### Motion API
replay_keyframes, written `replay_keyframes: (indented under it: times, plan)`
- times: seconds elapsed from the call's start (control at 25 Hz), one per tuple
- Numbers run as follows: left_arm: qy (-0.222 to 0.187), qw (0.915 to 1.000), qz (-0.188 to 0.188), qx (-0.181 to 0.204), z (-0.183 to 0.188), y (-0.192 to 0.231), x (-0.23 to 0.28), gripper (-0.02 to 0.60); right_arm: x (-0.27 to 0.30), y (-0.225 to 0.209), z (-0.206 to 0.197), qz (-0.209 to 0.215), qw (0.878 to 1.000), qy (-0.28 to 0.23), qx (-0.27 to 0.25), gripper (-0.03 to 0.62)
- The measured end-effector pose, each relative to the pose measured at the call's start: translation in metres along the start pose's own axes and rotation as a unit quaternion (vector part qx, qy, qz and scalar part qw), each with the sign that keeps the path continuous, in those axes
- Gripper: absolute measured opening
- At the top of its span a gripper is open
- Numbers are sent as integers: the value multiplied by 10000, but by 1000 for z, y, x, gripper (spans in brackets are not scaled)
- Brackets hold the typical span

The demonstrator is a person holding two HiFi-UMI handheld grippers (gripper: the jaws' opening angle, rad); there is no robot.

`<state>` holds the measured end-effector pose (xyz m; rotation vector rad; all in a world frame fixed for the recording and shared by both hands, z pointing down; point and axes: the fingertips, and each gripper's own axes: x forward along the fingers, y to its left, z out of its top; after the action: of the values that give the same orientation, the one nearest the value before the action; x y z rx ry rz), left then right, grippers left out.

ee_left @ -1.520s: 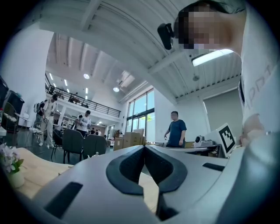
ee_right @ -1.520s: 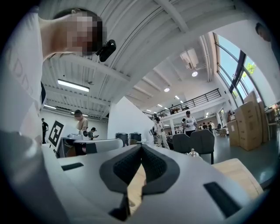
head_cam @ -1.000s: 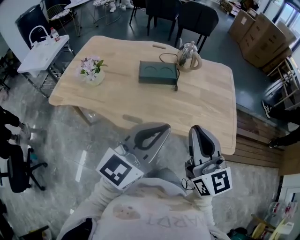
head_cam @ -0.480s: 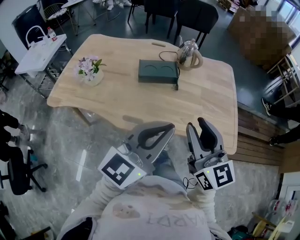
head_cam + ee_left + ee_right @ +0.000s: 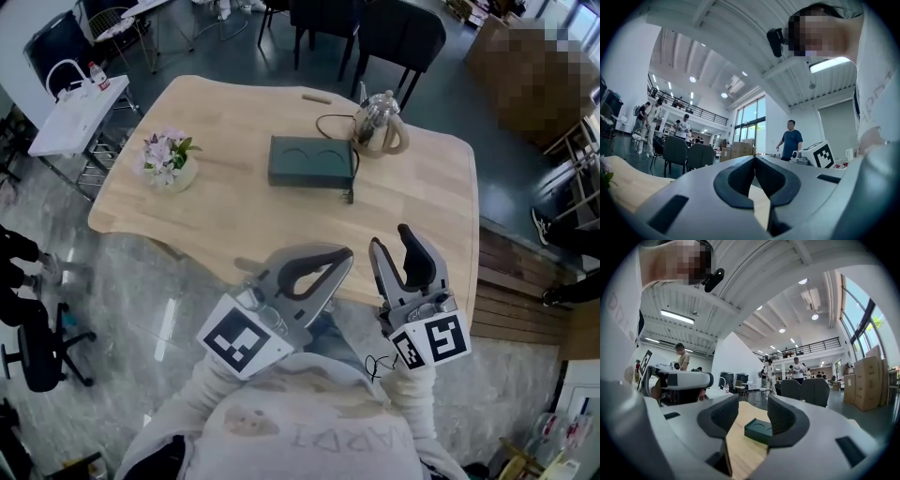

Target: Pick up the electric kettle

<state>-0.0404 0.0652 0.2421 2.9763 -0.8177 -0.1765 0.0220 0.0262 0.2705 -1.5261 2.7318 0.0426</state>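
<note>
The electric kettle (image 5: 379, 121), clear glass with a beige handle, stands at the far right of the wooden table (image 5: 234, 206), its cord running to a dark green box (image 5: 312, 161) beside it. Both grippers hover at the table's near edge, well short of the kettle. My left gripper (image 5: 343, 255) is shut, its fingertips meeting with nothing between them (image 5: 754, 157). My right gripper (image 5: 390, 239) has its jaws opening, with nothing between them. In the right gripper view the green box (image 5: 758, 430) shows through the gap of the right gripper (image 5: 753, 405); the kettle is not visible there.
A vase of pink flowers (image 5: 166, 160) sits at the table's left end. Dark chairs (image 5: 398, 33) stand behind the far edge. A small white table (image 5: 70, 112) is at the far left, cardboard boxes at the far right, and people stand in the background.
Both grippers have moved forward to the table's near edge. The right gripper's jaws have gone from shut to wide apart. The left gripper has stayed shut.
</note>
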Motion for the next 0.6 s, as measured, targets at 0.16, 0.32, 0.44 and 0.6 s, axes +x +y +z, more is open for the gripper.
replay_keyframes:
  times: [0.16,0.32,0.44,0.6]
  plan:
    - [28,10000,33,-29,-2,20,33,12,25,-38,-8,49,9999,142,-2,175]
    - [100,9998,100,-112,-7,38,61,12,50,-73,-18,103,9996,274,16,175]
    - [183,9996,149,-140,-14,51,78,12,67,-95,-27,136,9993,349,28,175]
    - [241,9993,217,-187,-20,66,100,12,89,-121,-36,218,9989,422,47,175]
